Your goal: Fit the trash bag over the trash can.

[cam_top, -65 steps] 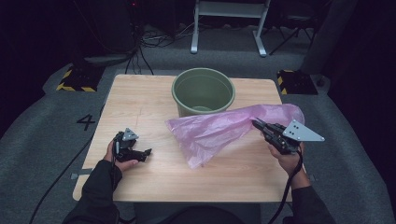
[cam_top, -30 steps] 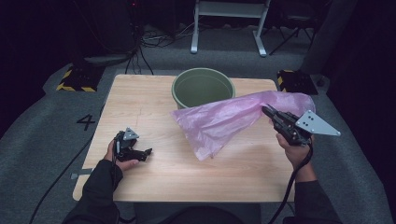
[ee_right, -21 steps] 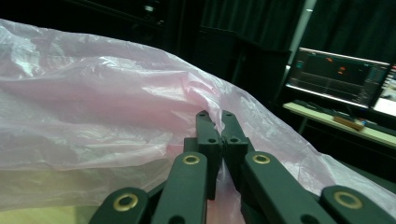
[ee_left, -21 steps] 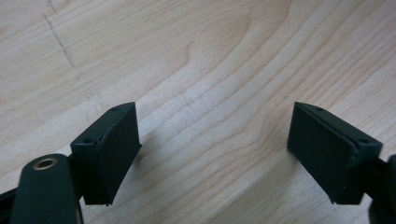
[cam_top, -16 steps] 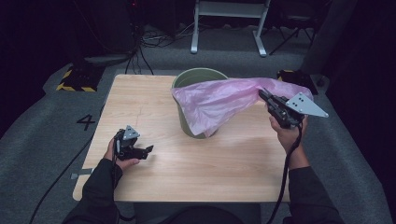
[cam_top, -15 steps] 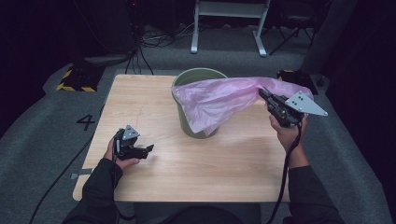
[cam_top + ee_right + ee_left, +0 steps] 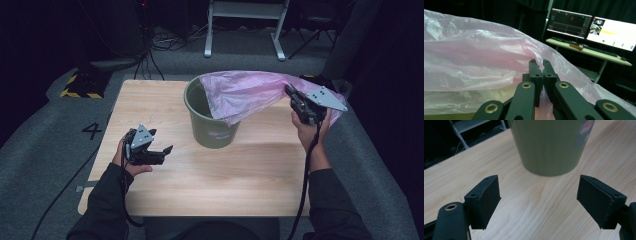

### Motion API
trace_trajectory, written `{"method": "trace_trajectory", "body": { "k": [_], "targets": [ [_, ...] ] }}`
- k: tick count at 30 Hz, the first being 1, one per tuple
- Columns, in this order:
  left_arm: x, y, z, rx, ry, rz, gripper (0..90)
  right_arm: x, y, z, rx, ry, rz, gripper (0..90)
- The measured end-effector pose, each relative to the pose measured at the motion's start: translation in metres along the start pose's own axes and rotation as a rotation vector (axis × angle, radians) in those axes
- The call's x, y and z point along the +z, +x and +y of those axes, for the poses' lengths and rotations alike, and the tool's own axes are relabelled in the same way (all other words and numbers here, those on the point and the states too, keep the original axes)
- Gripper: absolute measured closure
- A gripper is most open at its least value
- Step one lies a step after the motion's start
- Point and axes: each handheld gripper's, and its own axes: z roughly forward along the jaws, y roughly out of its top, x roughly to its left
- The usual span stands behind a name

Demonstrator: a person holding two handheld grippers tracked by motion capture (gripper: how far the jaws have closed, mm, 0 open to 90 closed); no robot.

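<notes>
A green bucket (image 7: pixel 212 120) stands upright on the wooden table (image 7: pixel 240 185); its wall looms close in the left gripper view (image 7: pixel 549 145). A pink plastic bag (image 7: pixel 245 92) hangs in the air and drapes over the bucket's right rim. My right gripper (image 7: pixel 289 91) is shut on the bag's edge, and its jaws pinch the film (image 7: pixel 474 62) at their tips (image 7: pixel 539 62). To the left of the bucket, my left gripper (image 7: pixel 165 154) is raised a little over the table and points at the bucket. Its jaws (image 7: pixel 539 200) are open, have just been closing slightly, and have nothing between them.
A white metal stand (image 7: pixel 245 10) and cables (image 7: pixel 150 45) lie on the floor behind the table. A yellow-black striped block (image 7: pixel 80 85) sits at the far left. Monitors on a desk (image 7: pixel 594 27) stand beyond the bag in the right gripper view.
My right gripper has carried the pink bag up and toward the far side, so it now hangs over the bucket's mouth. The left hand has risen slightly off the table.
</notes>
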Motion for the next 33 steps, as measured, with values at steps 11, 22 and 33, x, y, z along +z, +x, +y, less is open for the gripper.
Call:
{"method": "trace_trajectory", "body": {
  "k": [11,22,33],
  "targets": [
    [-0.005,-0.003,0.054,0.032,-0.113,-0.037,21.1,0.015,0.004,0.003,-0.038,0.055,-0.046,89.9],
    [0.034,-0.028,0.116,0.134,-0.122,-0.059,23.1,0.023,0.014,0.003,-0.068,0.076,-0.049,89.9],
    [0.064,-0.026,0.162,0.113,-0.083,-0.044,25.0,0.019,0.02,0.007,-0.121,0.064,0.041,89.9]
  ]
}}
